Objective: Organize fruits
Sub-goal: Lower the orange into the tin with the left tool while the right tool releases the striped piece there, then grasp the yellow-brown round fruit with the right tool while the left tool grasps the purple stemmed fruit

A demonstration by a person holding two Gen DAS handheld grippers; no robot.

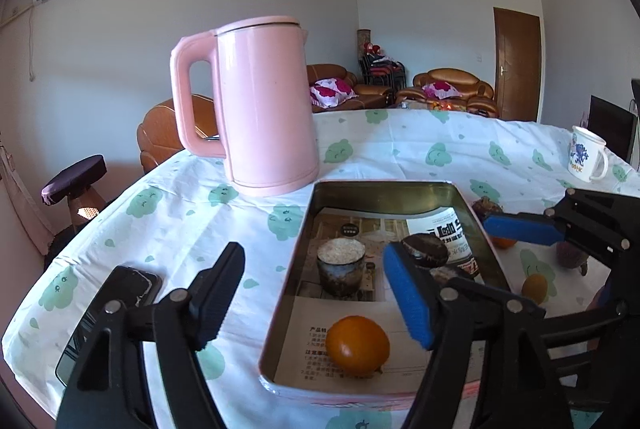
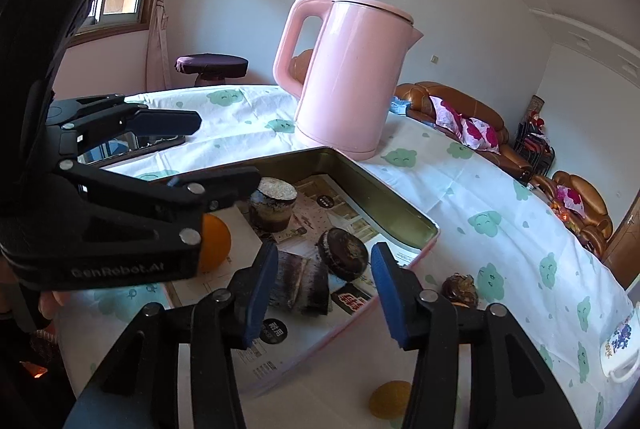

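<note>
A rectangular metal tin (image 1: 384, 191) lies on the table and holds an orange (image 1: 357, 345), two dark round cakes and printed paper. My left gripper (image 1: 316, 303) is open and empty above the tin's near end, the orange just beyond its fingers. My right gripper (image 2: 324, 295) is open and empty over the tin's (image 2: 404, 219) right edge; it also shows at the right of the left wrist view (image 1: 520, 229). The orange (image 2: 216, 243) is half hidden behind the left gripper (image 2: 224, 153). A small yellow fruit (image 2: 388, 399) and a dark wrinkled fruit (image 2: 460, 289) lie on the cloth outside the tin.
A pink kettle (image 1: 264, 105) stands behind the tin. A black phone (image 1: 108, 313) lies at the left on the cloud-print cloth. A white mug (image 1: 586, 153) stands at the far right. More fruit (image 1: 534, 289) lies right of the tin.
</note>
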